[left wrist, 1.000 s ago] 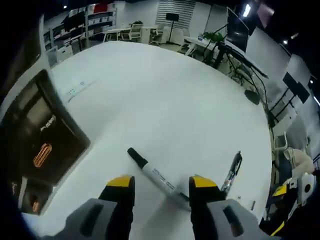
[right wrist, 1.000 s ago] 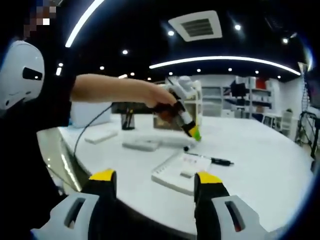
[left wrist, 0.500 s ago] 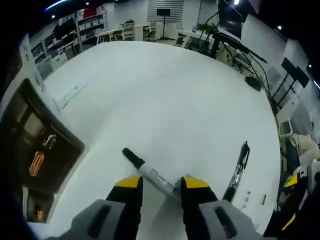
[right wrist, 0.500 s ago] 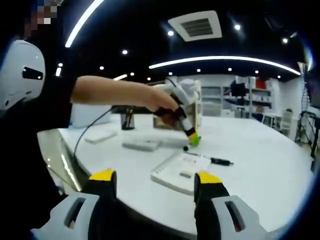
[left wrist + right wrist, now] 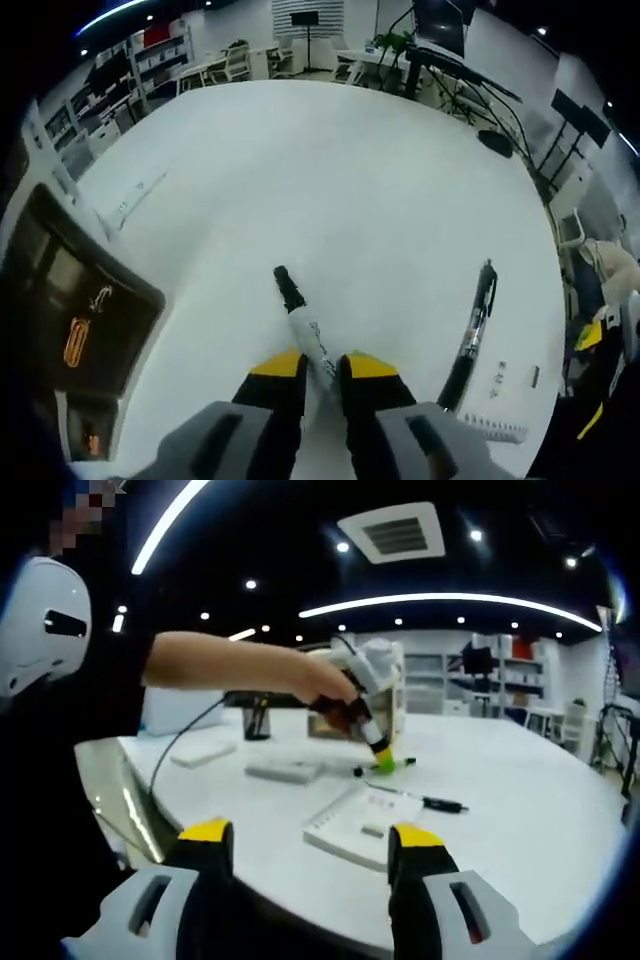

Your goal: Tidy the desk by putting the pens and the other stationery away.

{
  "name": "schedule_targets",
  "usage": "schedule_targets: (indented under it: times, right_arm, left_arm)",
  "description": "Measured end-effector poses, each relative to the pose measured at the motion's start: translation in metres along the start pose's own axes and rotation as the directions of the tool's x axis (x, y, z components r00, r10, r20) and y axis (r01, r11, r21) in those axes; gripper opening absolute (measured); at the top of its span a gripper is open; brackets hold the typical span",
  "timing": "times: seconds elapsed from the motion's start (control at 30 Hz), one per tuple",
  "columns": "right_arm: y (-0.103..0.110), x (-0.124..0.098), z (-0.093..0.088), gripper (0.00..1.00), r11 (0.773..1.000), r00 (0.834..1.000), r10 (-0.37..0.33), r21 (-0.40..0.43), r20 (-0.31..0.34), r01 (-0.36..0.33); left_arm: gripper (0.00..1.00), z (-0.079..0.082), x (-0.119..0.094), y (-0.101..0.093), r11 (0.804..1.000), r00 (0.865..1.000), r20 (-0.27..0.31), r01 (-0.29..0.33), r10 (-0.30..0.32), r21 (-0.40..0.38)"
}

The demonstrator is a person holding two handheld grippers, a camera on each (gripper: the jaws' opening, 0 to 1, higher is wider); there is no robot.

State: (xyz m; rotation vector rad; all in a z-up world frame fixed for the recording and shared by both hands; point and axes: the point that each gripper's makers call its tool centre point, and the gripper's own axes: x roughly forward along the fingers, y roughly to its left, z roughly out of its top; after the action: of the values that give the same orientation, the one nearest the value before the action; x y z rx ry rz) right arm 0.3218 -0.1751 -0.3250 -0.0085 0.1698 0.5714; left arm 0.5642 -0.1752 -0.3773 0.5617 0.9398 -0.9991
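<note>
Marker (image 5: 302, 328) first: in the left gripper view it lies on the white desk (image 5: 330, 180) with its black cap pointing up the frame and its white barrel running down between my left gripper (image 5: 322, 366) tips, so its long axis is nearly in line with my jaws rather than across them. Those jaws are pinched in on the barrel — I judge the grip made, the pen not yet lifted. A black pen (image 5: 474, 325) lies to the right, near but apart, slanting up the frame, with the corner of a spiral notebook (image 5: 490, 428) at lower right. At the left edge sits a dark organizer tray (image 5: 75, 320) with an orange paper clip (image 5: 78, 341) in one compartment — the nearest place to stow things, I'd say.

From the right gripper view, my right gripper (image 5: 312, 844) hangs with jaws wide apart and empty at the bottom of the frame, well back from the desk. Mid-frame the left gripper pinches the marker; the notebook lies below it and the black pen to its right. A pen cup (image 5: 256, 721) stands at left centre, contents too small to tell.
</note>
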Motion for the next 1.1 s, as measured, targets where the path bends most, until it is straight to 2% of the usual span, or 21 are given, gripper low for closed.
schedule_targets:
  times: [0.37,0.47,0.7,0.8,0.93,1.03,1.1]
  right_arm:
    - [0.000,0.001,0.000,0.59,1.000,1.000,0.002,-0.001,-0.001,-0.002]
    - [0.001,0.001,0.000,0.59,1.000,1.000,0.002,-0.002,-0.002,-0.002]
    - [0.007,0.005,0.000,0.59,1.000,1.000,0.016,-0.002,-0.007,-0.016]
    - [0.010,0.007,0.001,0.59,1.000,1.000,0.022,-0.003,-0.006,-0.022]
    - [0.017,0.010,0.005,0.59,0.999,0.999,0.047,0.004,-0.001,-0.047]
    - [0.021,0.013,0.007,0.59,0.998,0.998,0.060,-0.003,-0.003,-0.060]
    - [0.023,0.016,0.009,0.59,0.998,0.998,0.066,-0.011,-0.005,-0.066]
  left_arm:
    - [0.10,-0.002,-0.002,-0.002,0.998,1.000,-0.005,0.010,-0.010,0.061]
    - [0.10,0.002,-0.005,0.006,0.998,1.000,0.024,-0.013,0.011,0.065]
    - [0.10,0.011,-0.025,0.009,1.000,0.990,0.136,0.021,-0.023,0.012]
    - [0.10,0.015,-0.037,0.011,0.999,0.979,0.201,0.040,-0.036,-0.016]
    - [0.10,0.012,-0.063,0.011,0.998,0.958,0.284,0.049,-0.039,-0.028]
    - [0.10,0.008,-0.082,0.010,0.997,0.938,0.344,0.058,-0.040,-0.042]
    - [0.10,0.006,-0.095,0.017,0.998,0.920,0.392,0.039,-0.014,-0.056]
